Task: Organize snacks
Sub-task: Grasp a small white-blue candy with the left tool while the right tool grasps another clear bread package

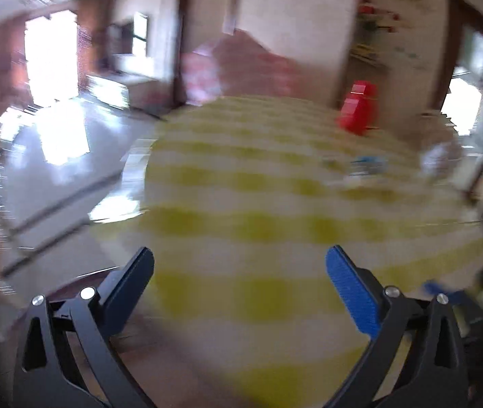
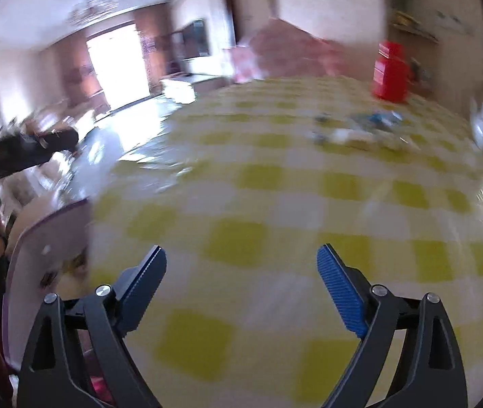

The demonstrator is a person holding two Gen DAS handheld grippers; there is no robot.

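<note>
Blue-padded left gripper and right gripper are held wide open, empty; far snacks could be misjudged through blur.

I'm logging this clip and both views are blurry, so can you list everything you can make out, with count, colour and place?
tablecloth: one, yellow and white check, covers the table.
red box: one, red, upright at the far right of the table.
small packets: a blurred cluster, count unclear, blue and white, on the cloth in front of the red box.
pale object: one, whitish, right edge of the table, too blurred to name.
pink chair: one, behind the table's far edge.
left gripper: one, black with blue pads, open, nothing between the fingers.
right gripper: one, same colours, open, empty.
</note>
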